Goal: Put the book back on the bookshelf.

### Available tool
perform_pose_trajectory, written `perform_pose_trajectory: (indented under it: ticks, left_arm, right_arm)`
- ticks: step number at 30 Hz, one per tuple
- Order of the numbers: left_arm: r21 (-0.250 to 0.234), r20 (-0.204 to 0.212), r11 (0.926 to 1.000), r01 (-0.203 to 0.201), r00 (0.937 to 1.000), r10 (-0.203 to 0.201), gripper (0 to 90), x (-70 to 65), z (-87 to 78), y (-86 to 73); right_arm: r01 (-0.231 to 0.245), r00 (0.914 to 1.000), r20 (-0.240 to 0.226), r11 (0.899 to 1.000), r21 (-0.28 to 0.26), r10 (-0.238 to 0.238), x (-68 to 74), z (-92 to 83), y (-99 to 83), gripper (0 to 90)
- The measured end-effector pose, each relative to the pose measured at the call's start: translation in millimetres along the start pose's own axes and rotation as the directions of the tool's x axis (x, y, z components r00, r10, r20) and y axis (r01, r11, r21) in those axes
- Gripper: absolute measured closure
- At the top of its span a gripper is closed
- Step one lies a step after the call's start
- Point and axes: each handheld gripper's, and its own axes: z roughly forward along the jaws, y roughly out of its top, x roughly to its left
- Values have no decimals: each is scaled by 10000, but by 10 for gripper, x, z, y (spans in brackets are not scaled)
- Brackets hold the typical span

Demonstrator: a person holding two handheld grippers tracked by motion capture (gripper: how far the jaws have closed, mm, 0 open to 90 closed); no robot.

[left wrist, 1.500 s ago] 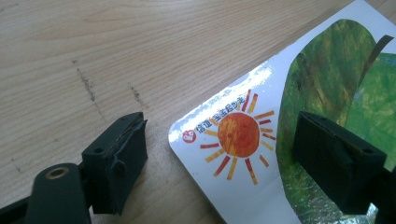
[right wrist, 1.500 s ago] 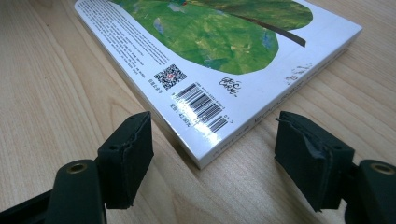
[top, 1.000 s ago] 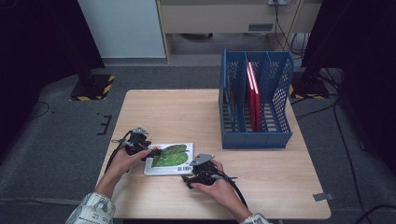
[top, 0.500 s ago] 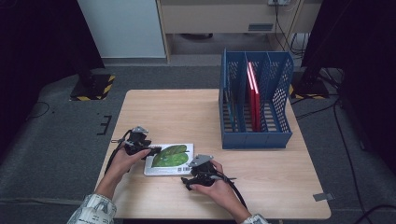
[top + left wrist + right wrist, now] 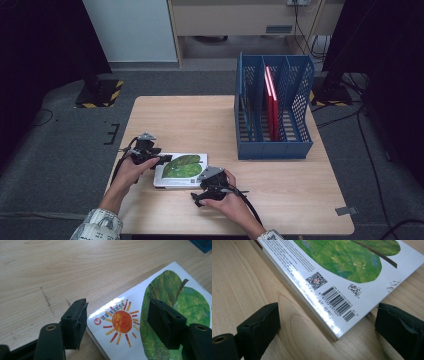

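A white picture book (image 5: 181, 170) with a green leaf on its cover lies flat near the table's front edge. My left gripper (image 5: 163, 159) is at the book's left end. In the left gripper view its jaws (image 5: 117, 320) straddle the corner with the orange sun (image 5: 122, 322), one jaw over the bare wood and one over the cover; they narrowed a little and stand open. My right gripper (image 5: 199, 192) is at the front right corner. Its jaws (image 5: 328, 317) have just been opening and stand wide on either side of the barcode corner (image 5: 342, 302), apart from it.
A blue mesh file rack (image 5: 272, 149) stands at the table's right rear, with a red book (image 5: 271, 100) upright in a middle slot. Bare wood (image 5: 190, 120) lies between the rack and the table's left edge. Dark floor and cables surround the table.
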Motion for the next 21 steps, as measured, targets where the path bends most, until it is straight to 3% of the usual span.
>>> perform_pose_trajectory:
  ticks: [21]
  left_arm:
    - [-47, 131, 10000, -64, 9999, 65, 318, -61, -62, 72]
  right_arm:
    - [-457, 9957, 805, 9989, -76, 462, -24, 109, 82, 16]
